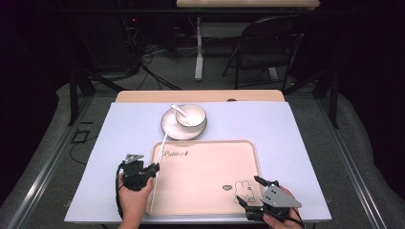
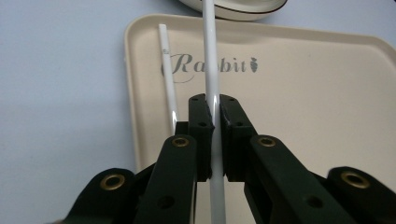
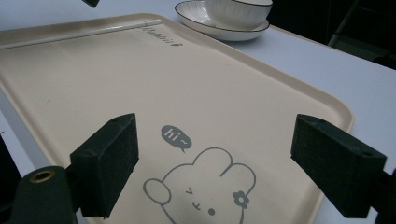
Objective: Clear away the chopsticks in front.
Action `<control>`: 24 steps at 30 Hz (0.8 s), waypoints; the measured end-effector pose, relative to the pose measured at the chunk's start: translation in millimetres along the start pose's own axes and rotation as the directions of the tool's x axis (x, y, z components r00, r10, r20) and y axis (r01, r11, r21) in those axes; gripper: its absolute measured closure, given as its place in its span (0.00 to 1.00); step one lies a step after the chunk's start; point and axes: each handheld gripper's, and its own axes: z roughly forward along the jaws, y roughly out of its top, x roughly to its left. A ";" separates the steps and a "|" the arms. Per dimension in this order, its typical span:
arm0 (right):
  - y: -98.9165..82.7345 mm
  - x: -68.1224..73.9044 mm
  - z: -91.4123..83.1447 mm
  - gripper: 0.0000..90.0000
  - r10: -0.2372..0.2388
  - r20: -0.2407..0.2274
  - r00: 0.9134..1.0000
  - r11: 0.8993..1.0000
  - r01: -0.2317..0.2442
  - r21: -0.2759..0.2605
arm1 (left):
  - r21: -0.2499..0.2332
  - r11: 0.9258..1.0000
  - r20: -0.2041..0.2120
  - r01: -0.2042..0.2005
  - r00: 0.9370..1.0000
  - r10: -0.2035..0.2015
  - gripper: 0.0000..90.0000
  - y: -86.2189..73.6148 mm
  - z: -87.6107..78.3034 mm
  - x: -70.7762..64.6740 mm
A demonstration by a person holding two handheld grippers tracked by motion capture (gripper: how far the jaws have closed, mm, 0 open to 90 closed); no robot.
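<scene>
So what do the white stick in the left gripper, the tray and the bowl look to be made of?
Stick: glossy white, likely plastic or glazed ceramic; a bright highlight runs along it. It is clamped in the left gripper.
Tray: beige, matte, probably plastic or melamine; moulded raised rim, printed rabbit.
Bowl: shiny white with a dark rim line, looks like glazed ceramic.

Dark room, folding chair [image 1: 258,40], grey floor [image 1: 57,124]
</scene>
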 end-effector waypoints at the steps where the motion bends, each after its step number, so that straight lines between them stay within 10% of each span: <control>1: 0.0 0.1 -0.1 0.16 0.002 0.000 1.000 1.000 -0.002 0.000 | 0.000 1.000 -0.005 0.001 1.000 -0.001 0.94 -1.1 0.0 0.5; 24: 0.1 0.3 0.3 0.16 0.003 -0.001 1.000 1.000 -0.003 0.001 | 0.073 0.994 -0.090 0.076 0.994 -0.069 0.94 -17.2 8.3 6.5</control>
